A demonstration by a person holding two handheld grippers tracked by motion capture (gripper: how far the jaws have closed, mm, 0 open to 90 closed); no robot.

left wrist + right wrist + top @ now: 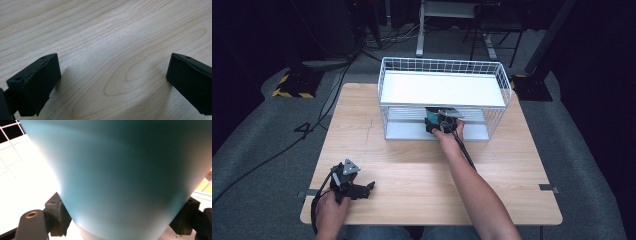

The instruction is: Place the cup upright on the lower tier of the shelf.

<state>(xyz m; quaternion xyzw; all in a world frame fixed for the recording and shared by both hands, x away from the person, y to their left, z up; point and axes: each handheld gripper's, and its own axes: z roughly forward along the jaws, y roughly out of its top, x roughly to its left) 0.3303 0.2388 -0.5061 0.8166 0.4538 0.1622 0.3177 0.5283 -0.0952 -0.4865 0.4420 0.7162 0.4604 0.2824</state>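
- Teal cup (pixel 117 177) sits right against my right gripper (pixel 120 220), pinched between both jaws, inside the lower tier of the white wire rack (pixel 442 90).
- My left gripper (pixel 112 82) rests spread wide on the wooden table (pixel 105 32), holding nothing.
- Risk, I judge: lifting could knock the cup against the upper shelf; loosening early could tip it.
- No readable writing anywhere.

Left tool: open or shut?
Open. The left tool has its jaws standing wide apart, with bare wooden table between them and nothing held.
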